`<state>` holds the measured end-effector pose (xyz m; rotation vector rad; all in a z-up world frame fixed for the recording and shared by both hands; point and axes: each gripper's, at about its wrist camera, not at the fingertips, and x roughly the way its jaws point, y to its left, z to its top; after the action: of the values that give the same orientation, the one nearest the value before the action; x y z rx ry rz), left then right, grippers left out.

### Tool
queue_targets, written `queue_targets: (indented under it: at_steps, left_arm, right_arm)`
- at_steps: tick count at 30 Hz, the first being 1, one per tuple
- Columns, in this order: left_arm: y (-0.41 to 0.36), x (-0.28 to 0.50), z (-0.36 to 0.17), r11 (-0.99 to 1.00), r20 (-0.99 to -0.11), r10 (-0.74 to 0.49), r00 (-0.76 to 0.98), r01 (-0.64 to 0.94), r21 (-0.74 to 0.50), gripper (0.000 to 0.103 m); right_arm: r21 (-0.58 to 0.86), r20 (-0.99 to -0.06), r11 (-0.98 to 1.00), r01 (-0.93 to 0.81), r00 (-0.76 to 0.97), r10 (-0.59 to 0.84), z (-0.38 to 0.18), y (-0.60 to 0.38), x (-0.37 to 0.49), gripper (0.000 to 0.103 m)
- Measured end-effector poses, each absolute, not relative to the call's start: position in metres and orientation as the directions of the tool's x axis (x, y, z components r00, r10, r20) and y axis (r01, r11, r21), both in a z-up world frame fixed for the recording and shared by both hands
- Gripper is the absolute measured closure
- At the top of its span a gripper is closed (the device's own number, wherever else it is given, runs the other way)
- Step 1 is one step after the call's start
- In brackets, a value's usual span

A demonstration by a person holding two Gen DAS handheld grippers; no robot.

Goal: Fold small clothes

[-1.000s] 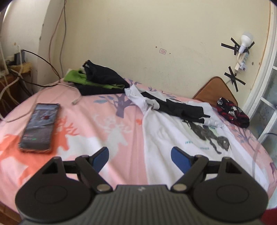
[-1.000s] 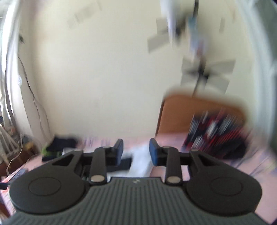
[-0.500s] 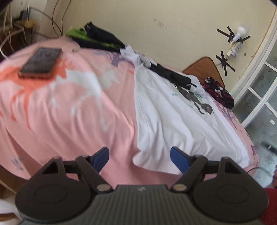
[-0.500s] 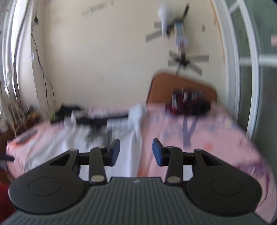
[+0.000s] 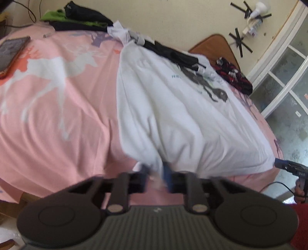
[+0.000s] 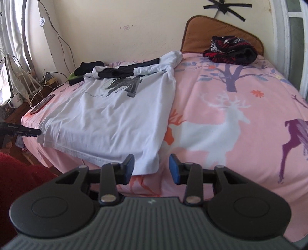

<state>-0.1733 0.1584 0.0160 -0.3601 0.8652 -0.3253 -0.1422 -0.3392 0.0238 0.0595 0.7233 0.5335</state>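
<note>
A white T-shirt (image 5: 173,119) with a dark print lies flat on the pink bed (image 5: 57,115), its sleeves bunched at the far end. My left gripper (image 5: 156,173) is closing its jaws on the shirt's near hem corner, with the white cloth pinched between the blue pads. In the right wrist view the same T-shirt (image 6: 115,119) reaches the bed's near edge. My right gripper (image 6: 151,170) stands open at the other hem corner, which lies between its fingers untouched. The left gripper's tips (image 6: 28,131) show at the shirt's left corner.
A phone (image 5: 9,52) lies on the bed's left side. A green and black clothes pile (image 5: 77,17) sits by the wall. A red and black garment (image 6: 231,50) rests by the brown headboard (image 6: 202,30). Cables and a mug (image 6: 15,100) stand left of the bed.
Both grippers dropped toward the bed's near edge. The left gripper went from wide open to closed on the shirt's hem corner. The right gripper swung down to the other corner, still open.
</note>
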Motion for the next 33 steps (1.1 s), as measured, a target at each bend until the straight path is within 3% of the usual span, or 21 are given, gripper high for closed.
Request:
queue_targets:
  at_steps: [2,3,4,9,17,21,23,25,26,27,29,30,33]
  left_arm:
    - [0.167,-0.182,0.018,0.868,-0.657,-0.452,0.603,0.129,-0.479,0.090]
    - [0.173,-0.186,0.022,0.855,-0.644,-0.466,0.607,0.122,-0.503,0.090]
    - [0.180,-0.191,0.026,0.835,-0.620,-0.485,0.617,0.117,-0.537,0.090]
    - [0.206,-0.197,0.054,0.717,-0.445,-0.555,0.703,0.133,-0.684,0.090]
    - [0.203,-0.129,0.094,0.715,-0.337,-0.527,0.780,0.193,-0.672,0.090]
    - [0.203,-0.068,0.111,0.764,-0.317,-0.449,0.835,0.175,-0.621,0.089]
    - [0.193,-0.030,0.115,0.861,-0.370,-0.299,0.880,0.081,-0.503,0.086]
    - [0.178,-0.006,0.115,0.945,-0.440,-0.084,0.894,-0.069,-0.321,0.070]
    - [0.168,-0.001,0.114,0.969,-0.459,0.030,0.888,-0.138,-0.204,0.066]
    - [0.159,-0.003,0.113,0.981,-0.448,0.094,0.889,-0.158,-0.109,0.059]
    - [0.148,-0.013,0.108,0.991,-0.411,0.127,0.903,-0.131,0.017,0.039]
    - [0.147,-0.016,0.105,0.991,-0.414,0.131,0.901,-0.125,0.042,0.023]
    - [0.153,-0.019,0.092,0.990,-0.445,0.144,0.884,-0.135,0.052,0.022]
  right_arm:
    - [0.257,-0.628,0.848,-0.464,0.587,0.511,0.016,-0.335,-0.138,0.066]
    - [0.259,-0.635,0.839,-0.478,0.571,0.521,0.013,-0.330,-0.136,0.091]
    - [0.259,-0.640,0.828,-0.497,0.553,0.532,0.012,-0.325,-0.134,0.097]
    - [0.277,-0.535,0.740,-0.613,0.541,0.649,0.037,-0.325,-0.137,0.097]
    - [0.360,-0.344,0.743,-0.564,0.661,0.668,0.079,-0.335,-0.068,0.097]
    - [0.352,-0.320,0.790,-0.502,0.728,0.606,0.090,-0.317,-0.008,0.097]
    - [0.360,-0.364,0.857,-0.370,0.790,0.494,0.090,-0.300,0.036,0.096]
    - [0.246,-0.396,0.927,-0.283,0.844,0.362,0.085,-0.279,0.064,0.085]
    - [0.164,-0.416,0.956,-0.242,0.862,0.290,0.082,-0.271,0.071,0.062]
    - [0.122,-0.427,0.971,-0.205,0.872,0.238,0.079,-0.268,0.072,0.054]
    - [0.158,-0.419,0.954,-0.254,0.858,0.298,0.076,-0.273,0.058,0.055]
    - [0.186,-0.414,0.943,-0.277,0.848,0.331,0.075,-0.277,0.049,0.056]
    - [0.195,-0.410,0.939,-0.284,0.846,0.342,0.070,-0.282,0.023,0.054]
